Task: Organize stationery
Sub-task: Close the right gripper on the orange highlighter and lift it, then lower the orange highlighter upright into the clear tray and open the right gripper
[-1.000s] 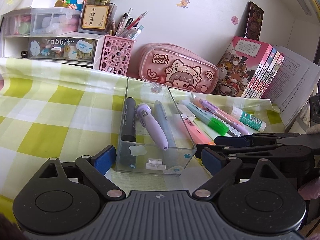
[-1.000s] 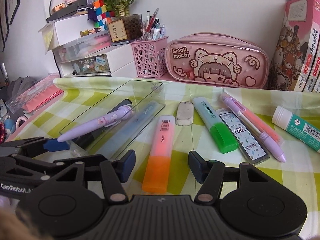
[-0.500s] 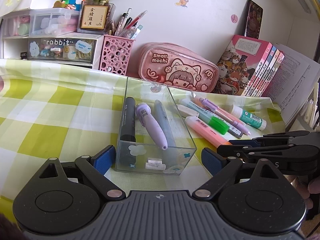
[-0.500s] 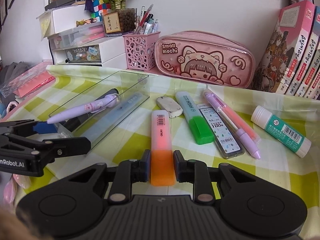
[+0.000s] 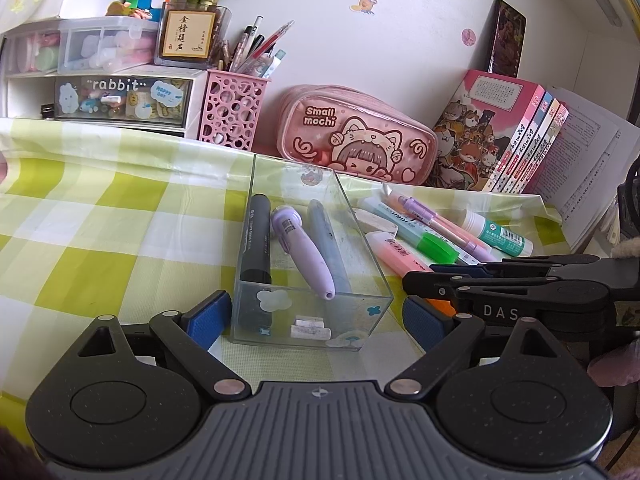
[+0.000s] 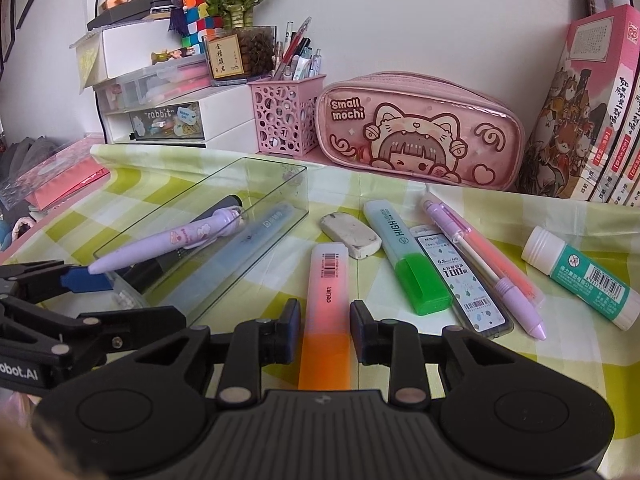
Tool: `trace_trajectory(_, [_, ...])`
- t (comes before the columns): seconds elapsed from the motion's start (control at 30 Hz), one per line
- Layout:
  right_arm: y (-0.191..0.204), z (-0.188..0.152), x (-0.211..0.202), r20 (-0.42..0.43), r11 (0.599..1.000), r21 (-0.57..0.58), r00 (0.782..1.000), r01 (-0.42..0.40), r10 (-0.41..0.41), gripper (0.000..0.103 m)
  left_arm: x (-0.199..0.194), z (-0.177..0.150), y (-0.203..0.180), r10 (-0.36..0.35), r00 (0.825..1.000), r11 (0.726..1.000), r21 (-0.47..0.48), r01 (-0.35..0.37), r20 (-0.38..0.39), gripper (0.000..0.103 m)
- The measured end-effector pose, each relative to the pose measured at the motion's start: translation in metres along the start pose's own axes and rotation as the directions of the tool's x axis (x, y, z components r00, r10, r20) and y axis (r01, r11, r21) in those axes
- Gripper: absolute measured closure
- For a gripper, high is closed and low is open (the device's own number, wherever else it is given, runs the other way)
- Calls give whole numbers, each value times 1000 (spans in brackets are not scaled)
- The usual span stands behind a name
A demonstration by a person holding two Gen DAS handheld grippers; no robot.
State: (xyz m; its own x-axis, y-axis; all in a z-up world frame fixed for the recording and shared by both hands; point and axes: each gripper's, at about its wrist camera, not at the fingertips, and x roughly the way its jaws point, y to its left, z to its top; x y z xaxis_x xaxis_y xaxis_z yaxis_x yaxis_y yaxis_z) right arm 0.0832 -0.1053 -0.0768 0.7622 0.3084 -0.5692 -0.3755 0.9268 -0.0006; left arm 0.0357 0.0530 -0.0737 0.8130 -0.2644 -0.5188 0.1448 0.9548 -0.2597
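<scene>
While a green-and-white checked cloth [image 6: 520, 364] covers the whole desk, a pink pencil case [image 6: 420, 132] printed "Small mochi" leans at the back wall, between a pink perforated pen cup [image 6: 286, 120] and a row of upright books [image 6: 592, 120]. Nearer stands a clear plastic box [image 5: 308, 264], holding a black marker [image 5: 254, 236], a lilac pen [image 5: 304, 256] and a grey-blue pen [image 5: 326, 240] lying lengthwise. The left gripper [image 5: 316, 316] has its jaws spread wide around the near end of that box, one blue pad at each side; whether the pads touch the walls cannot be told. The right gripper [image 6: 325, 330] straddles an orange highlighter [image 6: 326, 312] that lies flat on the cloth just beside the box, its jaws drawn in close on either side of the barrel, seemingly pinching it. Loose on the cloth to the right of it lie a green highlighter [image 6: 404, 256], a flat lead case [image 6: 460, 280], a lilac mechanical pencil [image 6: 480, 264] across a pink highlighter [image 6: 508, 268], a glue stick [image 6: 580, 276] and a small white eraser [image 6: 352, 234].
</scene>
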Motion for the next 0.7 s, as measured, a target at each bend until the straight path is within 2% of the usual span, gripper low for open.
trace_trajectory(0.13, [-2,2,0,-7,999,51,1000,4,-3,47,0,0,0,0,1000,1000,0,0,0,14])
trace_trajectory(0.23, [-11,4,-2,-15,989,148,999,-26,29,47,0,0,0,0,1000,1000,0,0,0,14])
trace_trajectory(0.37, [-22,7,-8,2,962,266,998,-56,58,47,0,0,0,0,1000,1000,0,0,0,14])
trace_trajectory(0.6, [-33,10,-13,20,917,387,995,-98,97,47,0,0,0,1,1000,1000,1,-1,0,14])
trace_trajectory(0.7, [-38,13,-14,38,885,448,992,-127,123,47,0,0,0,1,1000,1000,1,-1,0,14])
